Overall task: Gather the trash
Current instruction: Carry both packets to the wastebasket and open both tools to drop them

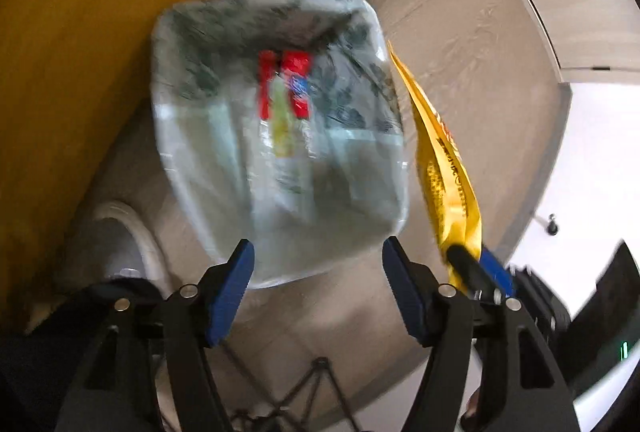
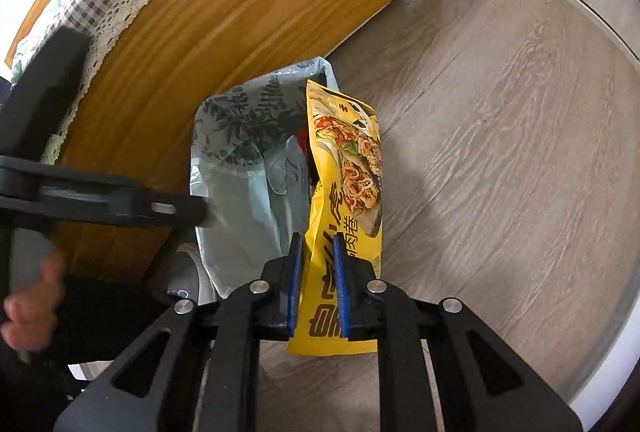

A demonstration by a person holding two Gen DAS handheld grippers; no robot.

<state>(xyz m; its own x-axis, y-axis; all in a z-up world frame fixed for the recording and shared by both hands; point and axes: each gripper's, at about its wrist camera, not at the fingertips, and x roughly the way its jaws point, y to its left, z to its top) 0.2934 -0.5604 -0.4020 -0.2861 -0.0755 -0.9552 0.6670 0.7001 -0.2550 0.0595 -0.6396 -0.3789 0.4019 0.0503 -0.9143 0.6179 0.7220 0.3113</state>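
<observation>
I am working the drop-off step: the right claw point(image 2: 316, 288) is clamping the lower part of a yellow snack bag point(image 2: 344, 192), which is standing up ahead of its fingers with its top edge leaning toward the lined bin point(image 2: 236, 160). The bag is glossy, crinkled foil-like film, flat and long, printed with food pictures. The left claw point(image 1: 318, 264) is standing apart with nothing between its blue pads point(image 1: 234, 288), hanging directly over the bin mouth. Straight ahead of it, a red and clear wrapper point(image 1: 284, 100) is lying at the bottom of the bin. The liner is thin, pale, translucent plastic with a dark leaf print, draped over a rounded-square rim. The bin is sitting on grey wood-grain floor point(image 2: 500, 152), just beside a smooth honey-coloured wooden bed frame point(image 2: 224, 24). In my judgement the next move is calling for carrying the bag sideways until it is over the opening, then parting the right fingers.
</observation>
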